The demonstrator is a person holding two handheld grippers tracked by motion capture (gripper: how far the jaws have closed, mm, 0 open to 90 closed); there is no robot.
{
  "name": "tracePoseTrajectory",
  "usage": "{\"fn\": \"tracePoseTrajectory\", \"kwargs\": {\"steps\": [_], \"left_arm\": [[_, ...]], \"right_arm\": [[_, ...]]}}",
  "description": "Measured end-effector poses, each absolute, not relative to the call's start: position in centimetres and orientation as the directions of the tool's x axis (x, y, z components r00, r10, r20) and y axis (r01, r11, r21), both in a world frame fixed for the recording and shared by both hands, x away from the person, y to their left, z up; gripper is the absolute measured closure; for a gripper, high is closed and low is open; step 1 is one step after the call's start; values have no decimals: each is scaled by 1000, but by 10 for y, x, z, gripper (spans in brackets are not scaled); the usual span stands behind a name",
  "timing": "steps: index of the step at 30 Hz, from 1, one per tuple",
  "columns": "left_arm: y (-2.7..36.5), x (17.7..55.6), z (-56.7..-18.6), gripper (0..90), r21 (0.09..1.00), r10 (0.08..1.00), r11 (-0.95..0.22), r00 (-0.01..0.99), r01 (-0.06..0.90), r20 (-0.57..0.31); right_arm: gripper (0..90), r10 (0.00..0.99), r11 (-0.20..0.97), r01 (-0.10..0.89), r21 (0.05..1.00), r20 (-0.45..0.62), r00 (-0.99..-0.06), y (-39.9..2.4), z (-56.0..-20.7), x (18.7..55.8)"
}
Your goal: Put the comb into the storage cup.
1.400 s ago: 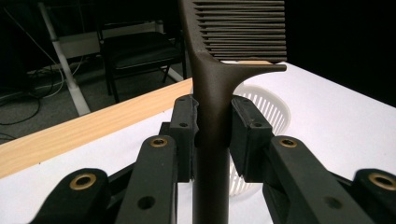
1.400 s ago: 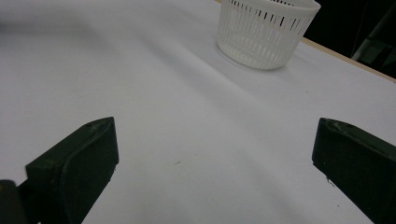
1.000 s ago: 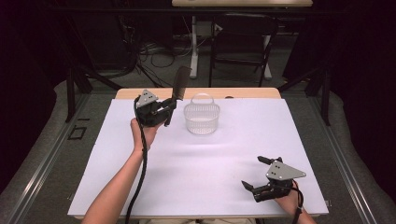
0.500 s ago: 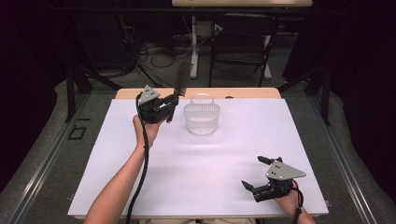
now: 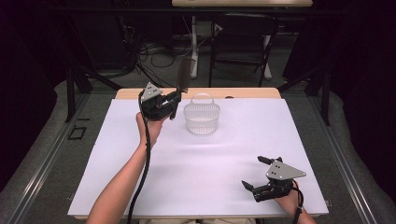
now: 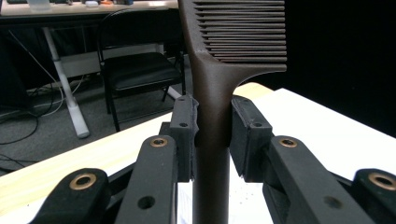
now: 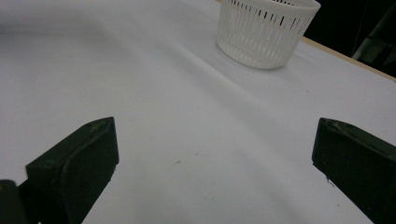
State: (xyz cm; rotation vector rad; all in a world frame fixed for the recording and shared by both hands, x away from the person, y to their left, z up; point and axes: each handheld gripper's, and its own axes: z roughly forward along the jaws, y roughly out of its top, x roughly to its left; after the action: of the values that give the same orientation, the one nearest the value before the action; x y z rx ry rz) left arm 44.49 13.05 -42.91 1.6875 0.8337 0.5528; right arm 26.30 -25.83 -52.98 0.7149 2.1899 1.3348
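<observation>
The left gripper (image 5: pixel 173 100) clamps a comb (image 6: pixel 219 93) just beside the empty basket (image 5: pixel 201 119), not yet dropped in; the right gripper (image 5: pixel 256 175) rests open.

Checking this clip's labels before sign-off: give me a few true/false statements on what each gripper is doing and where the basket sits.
1. The left gripper is shut on a dark comb. True.
2. The comb lies flat on the table. False: it is held upright, teeth end up.
3. The right gripper holds the white basket. False: its jaws are open and empty, the basket far off.
4. The basket stands on the white table cover. True.
</observation>
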Motion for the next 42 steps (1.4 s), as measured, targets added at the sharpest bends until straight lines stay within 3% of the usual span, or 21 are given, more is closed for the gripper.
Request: {"fn": "tracePoseTrajectory", "kwargs": {"steps": [42], "left_arm": [[113,457,-419,723,977,745,-101,665,187,-50]], "right_arm": [[5,647,395,191,899,-124,-753,-258,-530,262]]}}
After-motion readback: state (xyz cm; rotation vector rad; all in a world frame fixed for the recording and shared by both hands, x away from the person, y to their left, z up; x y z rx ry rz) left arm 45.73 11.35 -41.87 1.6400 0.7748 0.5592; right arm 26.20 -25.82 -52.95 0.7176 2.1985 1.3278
